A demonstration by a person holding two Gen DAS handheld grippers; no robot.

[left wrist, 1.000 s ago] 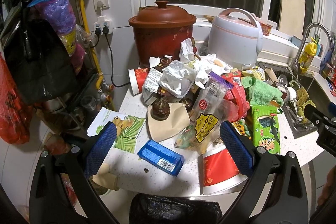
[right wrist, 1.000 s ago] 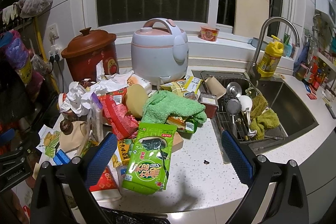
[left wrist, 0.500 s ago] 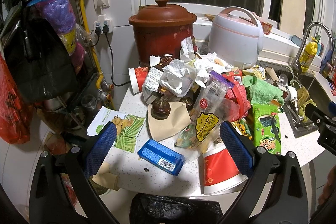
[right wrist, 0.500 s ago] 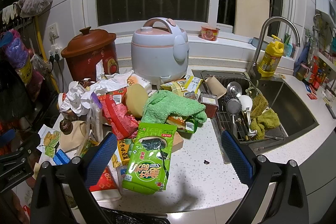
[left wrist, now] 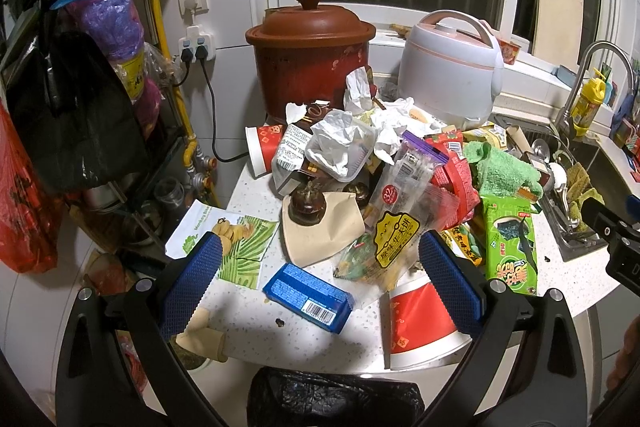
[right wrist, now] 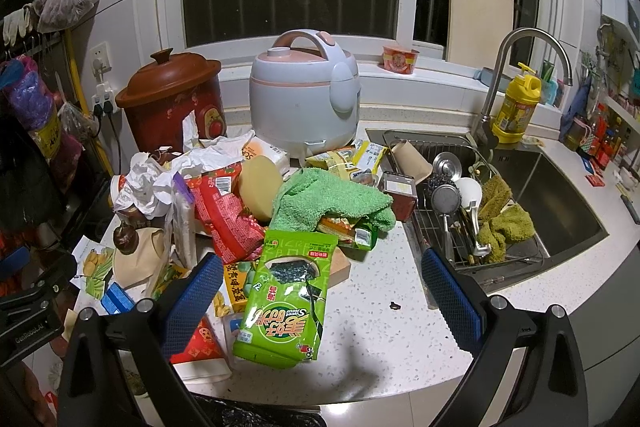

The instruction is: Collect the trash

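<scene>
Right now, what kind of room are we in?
A home kitchen, almost certainly: a sink with a faucet, a rice cooker and a clay pot on a counter piled with wrappers.

On the counter, a heap of wrappers in front of the clay pot and the rice cooker, pot left of cooker, both backed against the window sill. Nearest the counter's front edge, a flat box left of a tipped paper cup, with a leaflet further left, overhanging the side. Right of the heap, a seaweed packet below a towel; further right, the sink with a rack of utensils in it, faucet behind
</scene>
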